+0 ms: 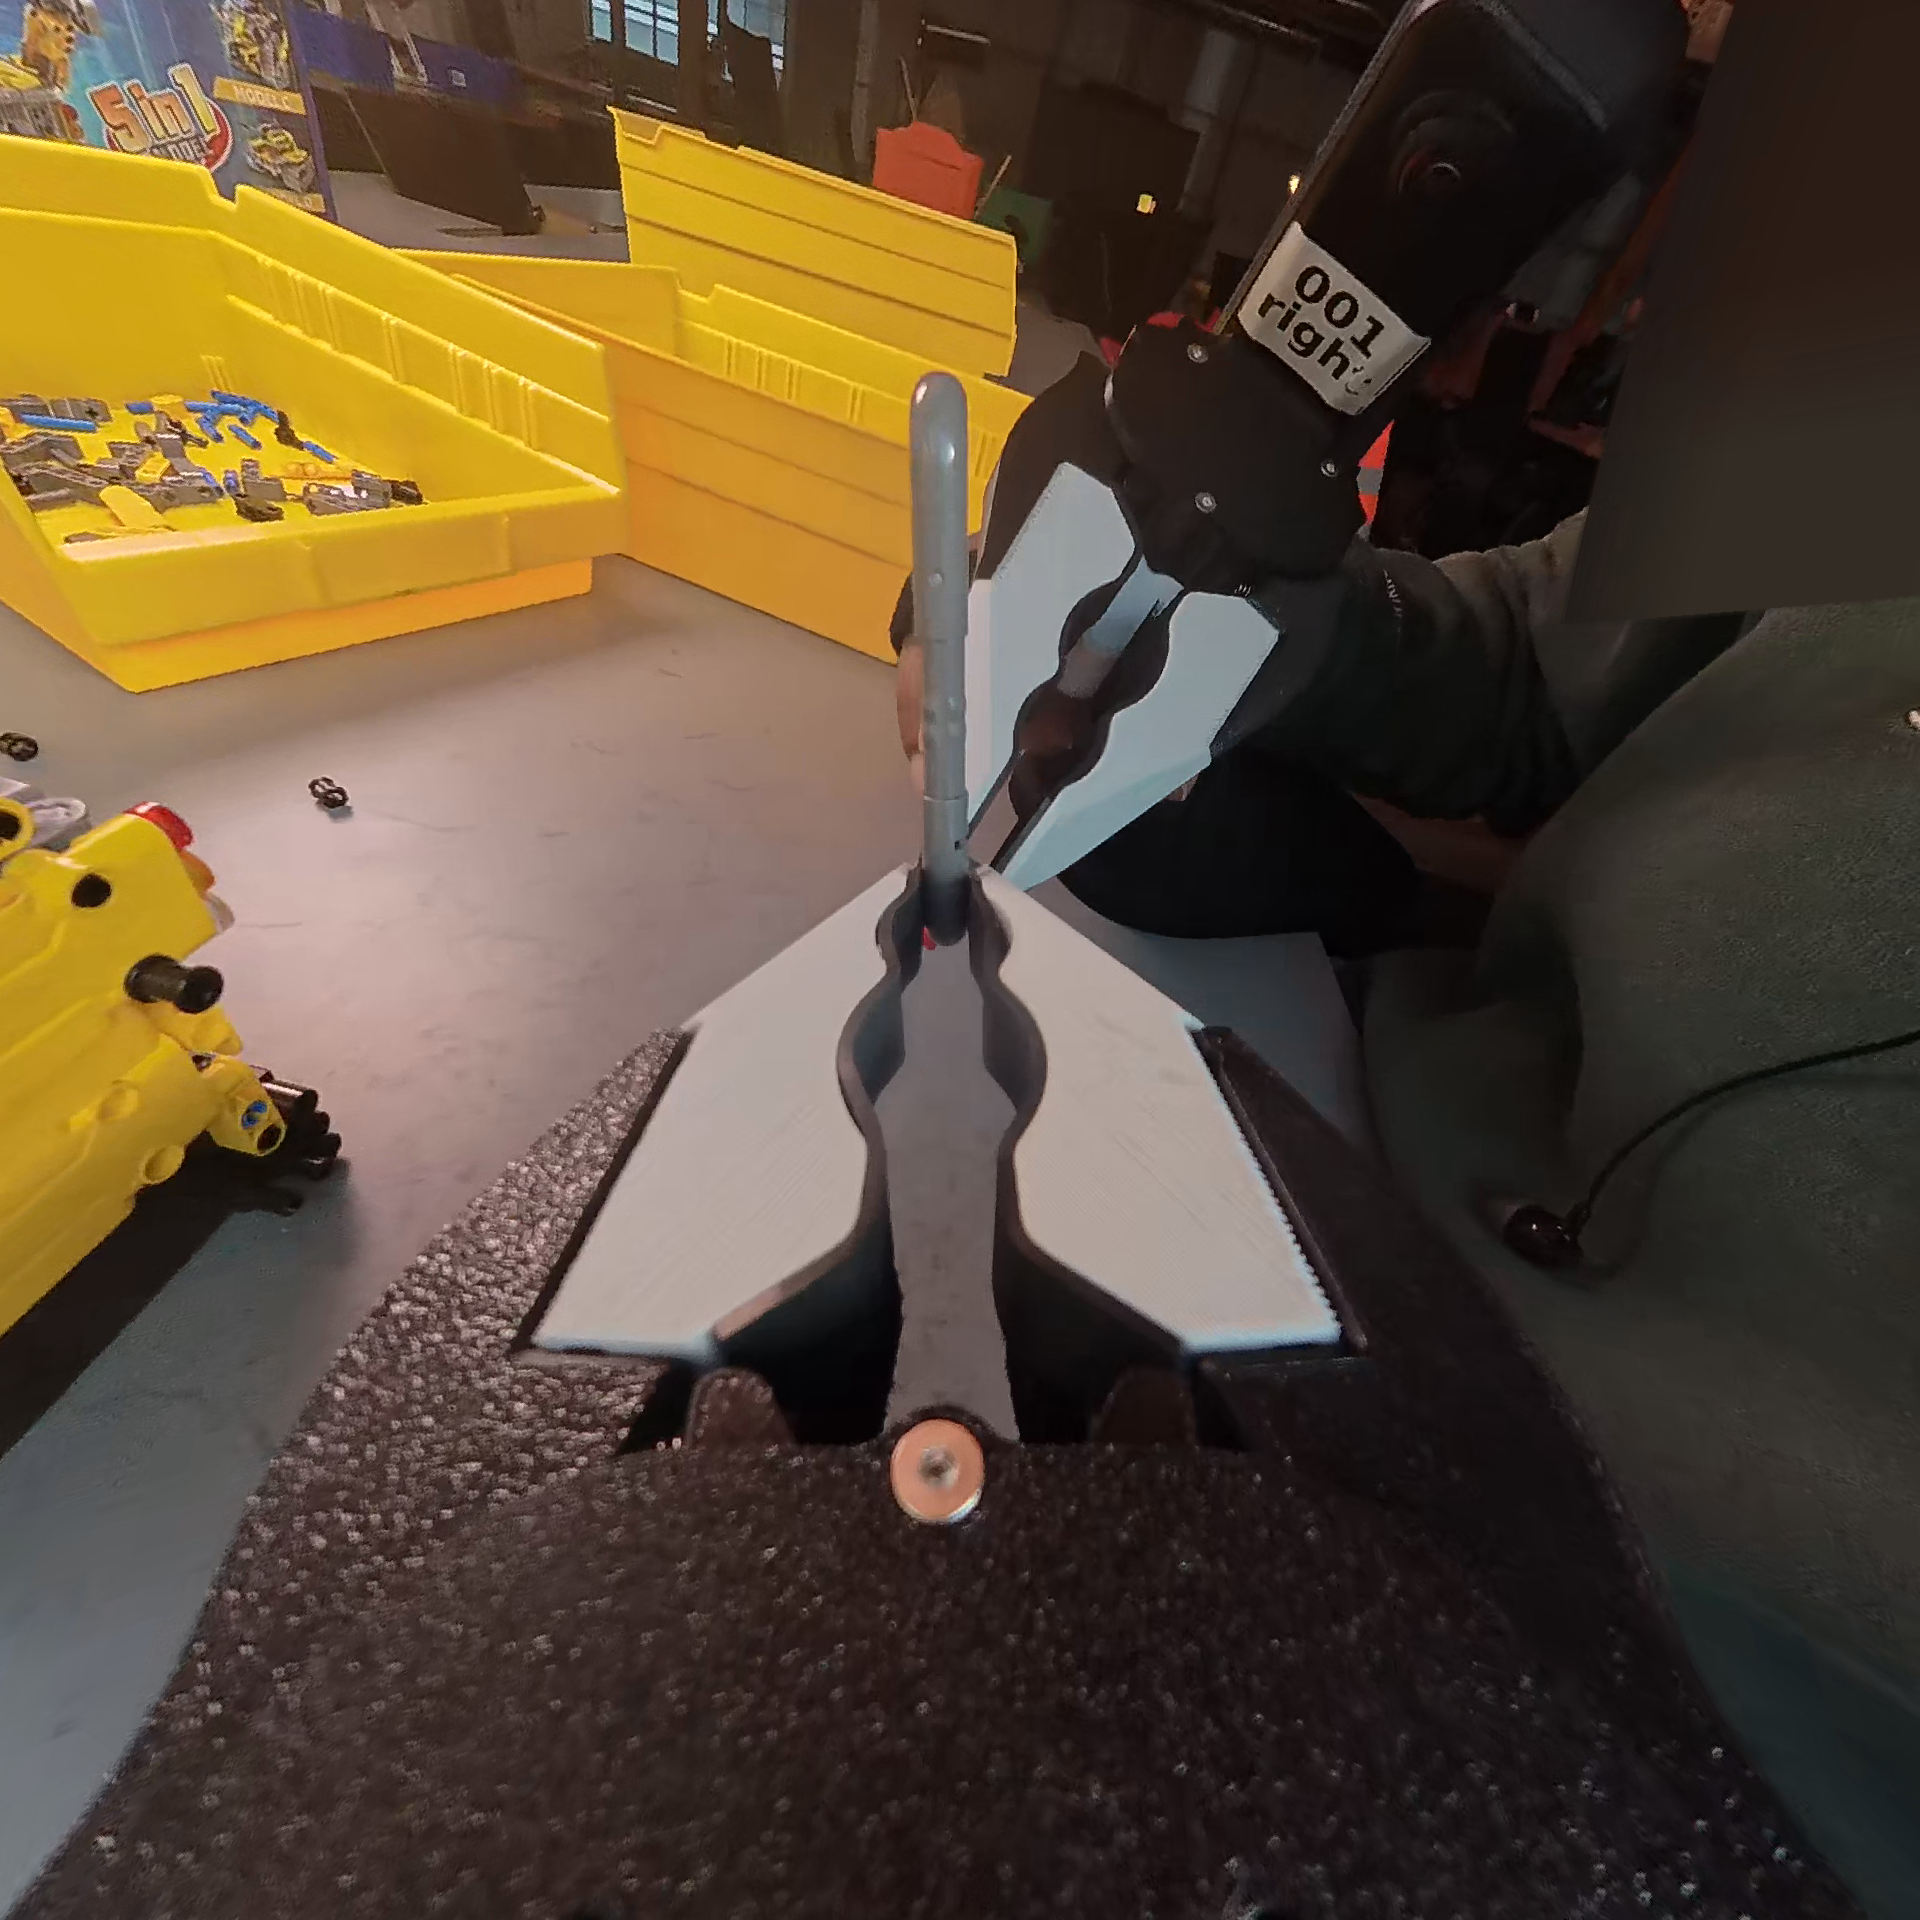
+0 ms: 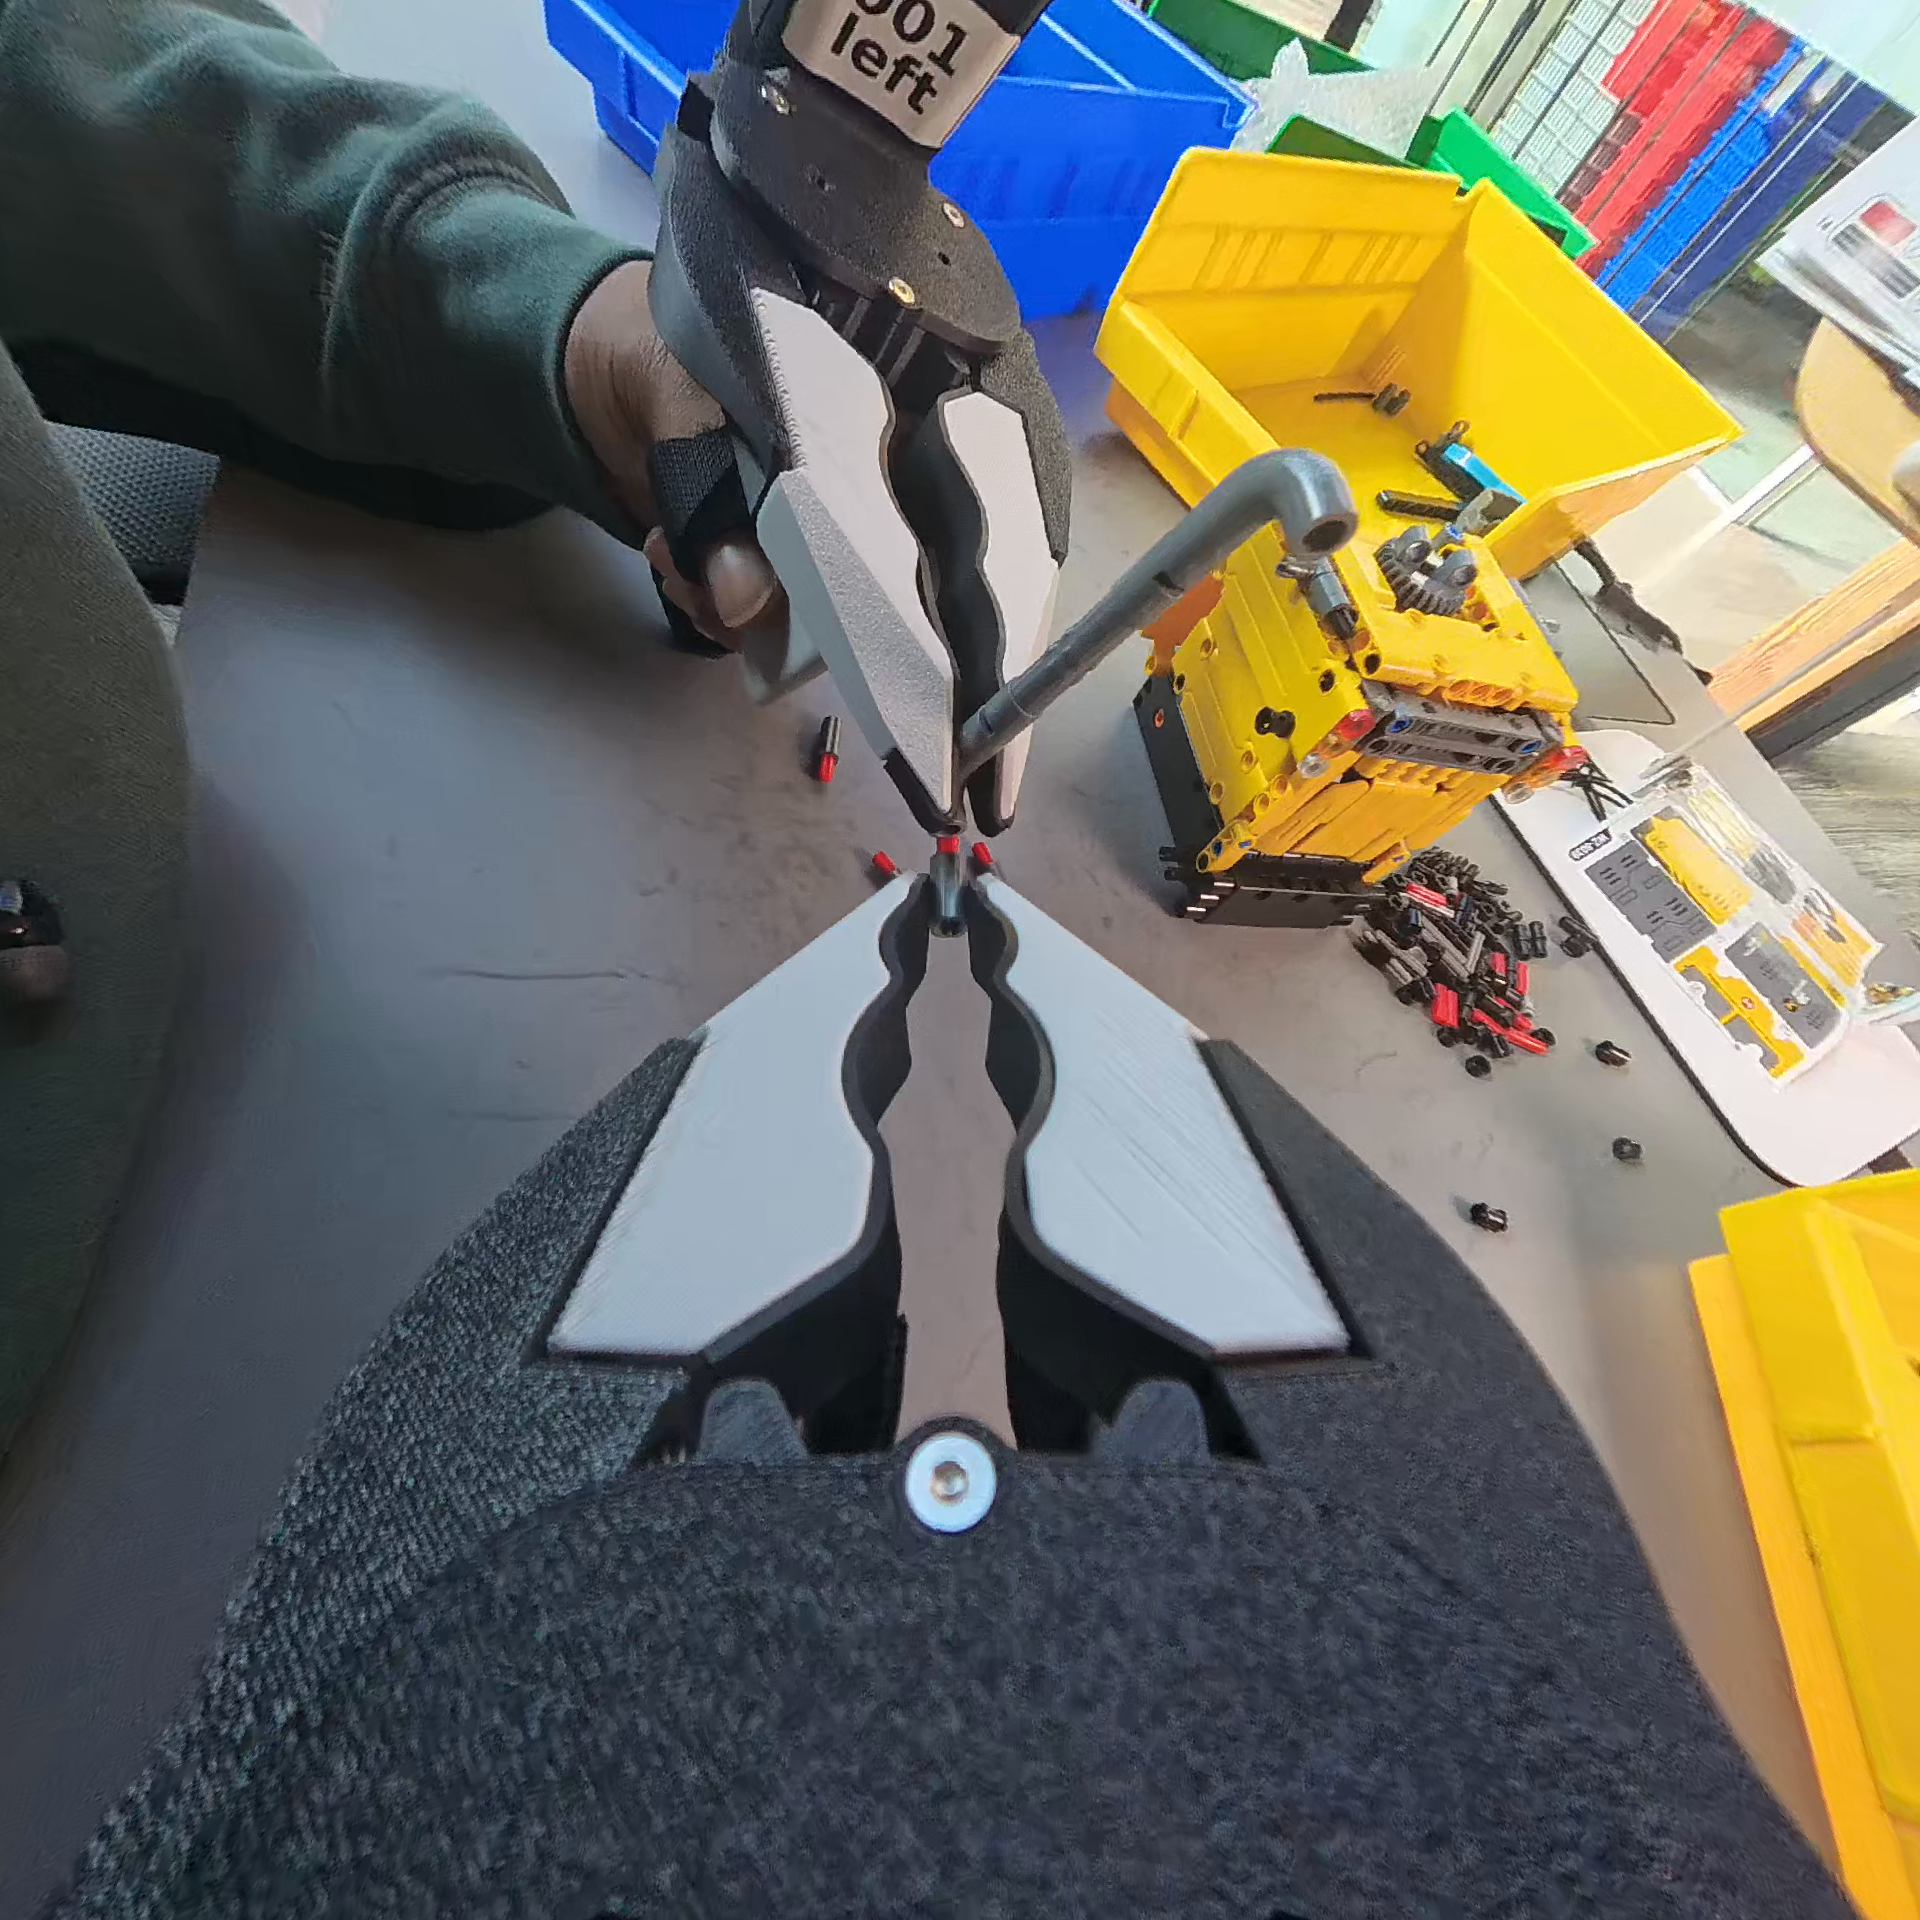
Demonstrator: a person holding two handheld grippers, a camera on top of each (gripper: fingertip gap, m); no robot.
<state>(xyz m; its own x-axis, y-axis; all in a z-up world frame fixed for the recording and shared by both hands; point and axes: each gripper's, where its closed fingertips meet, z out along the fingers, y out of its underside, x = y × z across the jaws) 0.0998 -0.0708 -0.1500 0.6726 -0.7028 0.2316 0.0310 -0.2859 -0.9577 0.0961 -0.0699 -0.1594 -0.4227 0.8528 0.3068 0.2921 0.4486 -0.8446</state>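
Left hand-held gripper: fingers pressed together on the lower end of a grey L-shaped rod, which rises upright from the tips in the left wrist view; in the right wrist view the same rod slants up toward the yellow model.
Small pin: a short dark pin with a red tip is pinched in the right hand-held gripper, its red end just touching the left gripper's tips.
Right hand-held gripper: fingers closed on that pin, tip to tip with the left one above the middle of the tabletop.
Loose pins: a red-tipped one lies on the tabletop beside the left gripper; two more red tips lie just beside the meeting fingertips.
Yellow model: a brick-built vehicle body stands right of the grippers, near the rod's bent end, with a grey gear on top.
Pile of pins: black and red connectors heaped against the model's base, a few strays scattered nearby.
Instruction sheet: lies flat beyond the pile, toward the tabletop's right edge.
Yellow bins: one holds grey, black and blue parts; others are stacked near it at the far edge.
Blue bin: behind the left gripper.
Person: a dark green sleeve leads to the hand holding the left gripper.
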